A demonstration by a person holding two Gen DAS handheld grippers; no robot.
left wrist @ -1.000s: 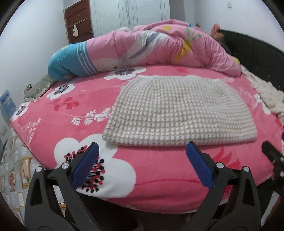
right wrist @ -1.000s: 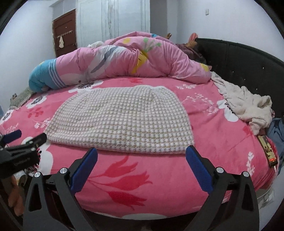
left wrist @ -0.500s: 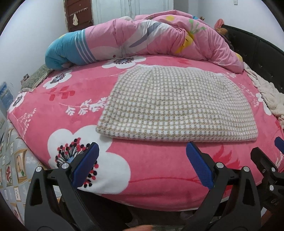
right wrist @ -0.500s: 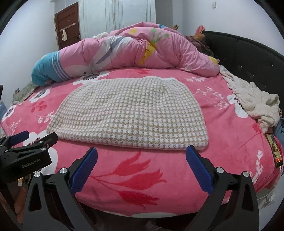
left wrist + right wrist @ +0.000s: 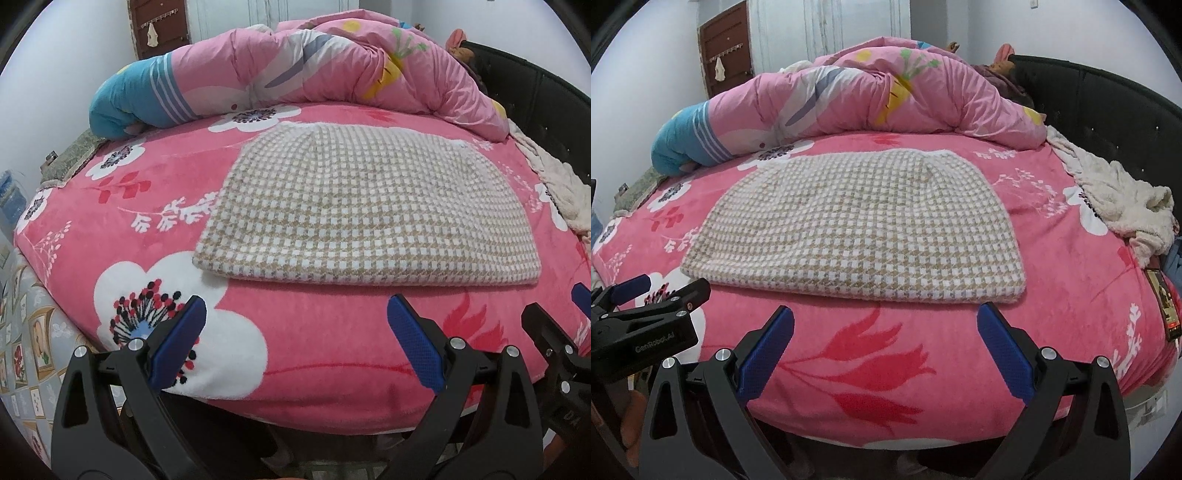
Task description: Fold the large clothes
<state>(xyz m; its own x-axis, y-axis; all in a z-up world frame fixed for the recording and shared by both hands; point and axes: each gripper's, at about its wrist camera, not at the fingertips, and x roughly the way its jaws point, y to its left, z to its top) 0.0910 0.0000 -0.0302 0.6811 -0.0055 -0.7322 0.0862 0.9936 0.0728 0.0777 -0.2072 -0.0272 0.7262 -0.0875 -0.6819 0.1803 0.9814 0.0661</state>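
My left gripper (image 5: 295, 314) and right gripper (image 5: 885, 325), both spread wide and empty, hover short of the near hem of the checked garment (image 5: 857, 225), which lies flat as a doubled-looking slab mid-bed (image 5: 868, 369), duvet (image 5: 849, 99) heaped clear behind.

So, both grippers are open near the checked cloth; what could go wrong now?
1. The checked cloth already lies in layers, so the left gripper may pinch only the top layer, or catch the pink sheet below.
2. The right gripper might drag it towards the cream blanket.
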